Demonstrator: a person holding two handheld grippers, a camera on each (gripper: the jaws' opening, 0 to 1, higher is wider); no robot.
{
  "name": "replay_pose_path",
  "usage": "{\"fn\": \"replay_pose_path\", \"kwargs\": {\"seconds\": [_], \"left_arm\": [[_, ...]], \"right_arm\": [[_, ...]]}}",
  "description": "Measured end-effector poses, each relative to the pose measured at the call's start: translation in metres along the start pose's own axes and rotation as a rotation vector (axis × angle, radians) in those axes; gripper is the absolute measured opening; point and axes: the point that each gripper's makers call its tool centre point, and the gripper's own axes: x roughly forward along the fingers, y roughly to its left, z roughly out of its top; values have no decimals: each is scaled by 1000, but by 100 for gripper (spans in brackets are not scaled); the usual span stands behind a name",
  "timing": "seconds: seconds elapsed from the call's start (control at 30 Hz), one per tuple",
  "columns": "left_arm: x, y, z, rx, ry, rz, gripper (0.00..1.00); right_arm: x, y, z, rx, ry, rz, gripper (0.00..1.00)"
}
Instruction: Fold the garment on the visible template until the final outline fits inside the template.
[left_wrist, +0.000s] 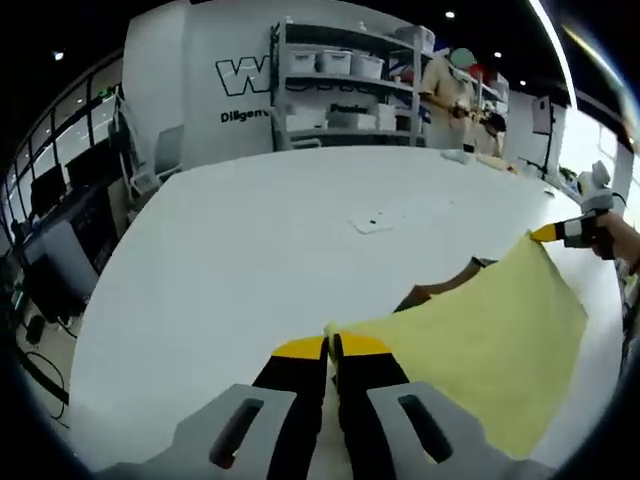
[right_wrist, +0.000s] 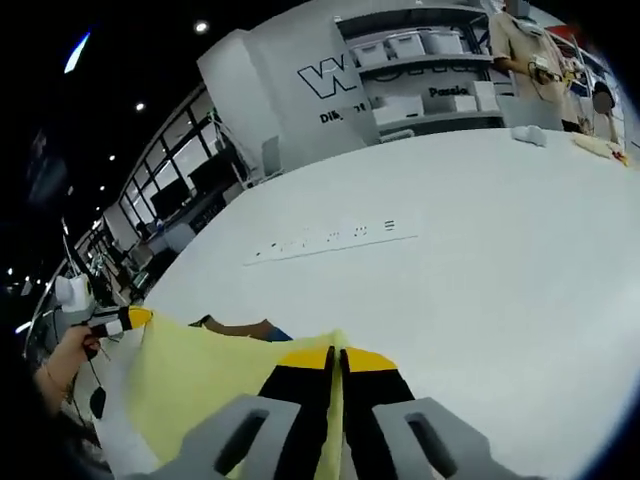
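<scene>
WHITE TABLE, FEW THINGS ON IT

Big white table, top smooth & mostly bare. Yellow garment is over its near part w/ a brown piece showing just past its edge; can't tell if garment rests flat or is held off the top. Small flat white item lies mid-table. In right gripper view, a long flat white strip lies mid-table. Pale items at far edge, too small to ID.

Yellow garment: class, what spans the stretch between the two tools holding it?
In the left gripper view, the yellow garment itself stretches from the left tool to the right tool, each shut on a corner; nothing else lies between.
</scene>
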Motion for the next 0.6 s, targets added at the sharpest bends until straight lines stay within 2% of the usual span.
{"fn": "replay_pose_path", "kwargs": {"seconds": [0.13, 0.17, 0.27, 0.33, 0.4, 0.53, 0.57, 0.6], "left_arm": [[-3, 3, 8, -3, -34, 5, 6], [0, 4, 12, 0, -56, 6, 6], [8, 8, 13, -33, -65, 6, 6], [21, 12, 7, -43, -52, 26, 6], [32, 16, -5, -37, 0, 50, 6], [41, 19, -11, -27, 13, 69, 6], [43, 22, -15, -21, 30, 80, 6], [44, 22, -17, -29, 37, 82, 6]], "right_arm": [[-2, -1, 11, -45, -42, -23, 0], [0, -2, 13, -47, -51, -26, 0], [8, -7, 14, -36, -60, -44, 0], [18, -12, 15, -23, -73, -57, 0], [27, -16, 14, -12, -79, -65, 0], [40, -25, 13, -35, -92, -90, 0], [44, -39, 9, -51, -74, -144, 0], [46, -40, 8, -42, -68, -136, 0]]}}
